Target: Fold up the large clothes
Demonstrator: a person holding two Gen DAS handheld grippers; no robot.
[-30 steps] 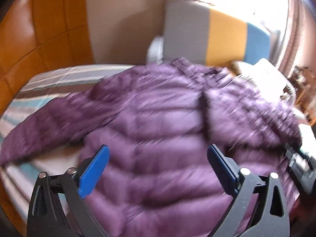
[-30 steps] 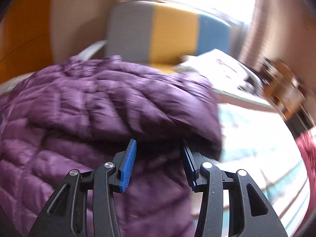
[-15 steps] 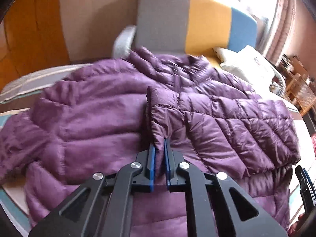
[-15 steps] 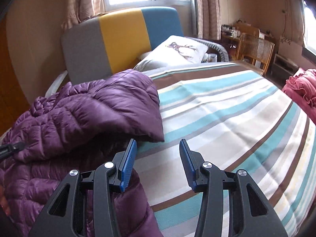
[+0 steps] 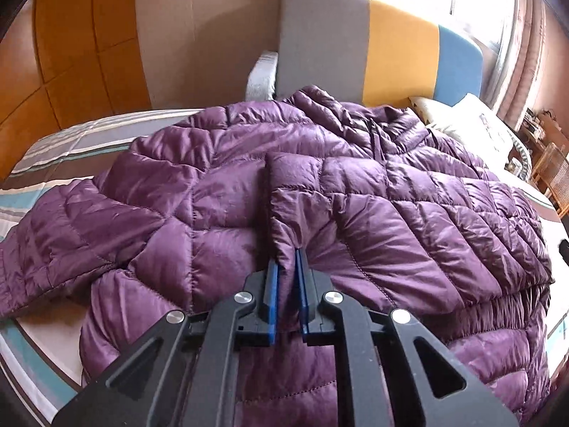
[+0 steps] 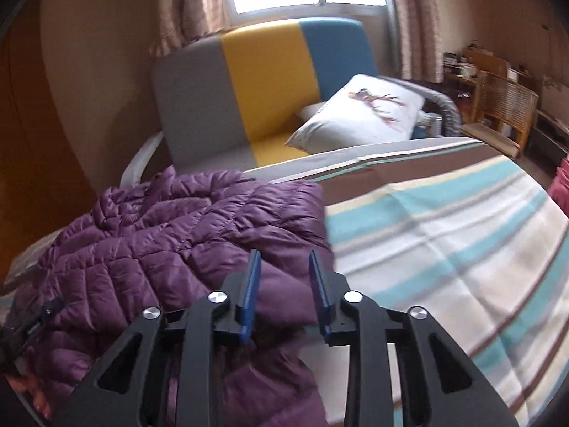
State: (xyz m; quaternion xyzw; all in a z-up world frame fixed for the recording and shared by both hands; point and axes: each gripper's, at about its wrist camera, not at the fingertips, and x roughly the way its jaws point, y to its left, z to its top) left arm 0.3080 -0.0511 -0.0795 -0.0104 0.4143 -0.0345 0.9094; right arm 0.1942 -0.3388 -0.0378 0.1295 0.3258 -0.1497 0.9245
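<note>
A large purple quilted puffer jacket (image 5: 391,213) lies spread on the striped bed (image 5: 53,149), one sleeve folded across its body. My left gripper (image 5: 286,259) is shut on a raised fold of the jacket's edge near the middle, the fabric pinched between the blue pads. In the right wrist view the jacket (image 6: 160,242) fills the lower left. My right gripper (image 6: 284,259) hovers at the jacket's right edge, its jaws closing. Purple fabric lies between the fingers, and the pads stand apart from it.
A grey, yellow and blue armchair (image 6: 249,89) stands beyond the bed with a white pillow (image 6: 366,114) on it. The bed's striped cover (image 6: 444,249) stretches to the right. A wooden chair (image 6: 508,103) and red cloth (image 6: 560,188) sit far right. Orange wall panels (image 5: 71,53) are on the left.
My left gripper went from wide open to shut on a fold of the jacket, then sank slightly. My right gripper swung along the jacket's right edge and its jaws narrowed.
</note>
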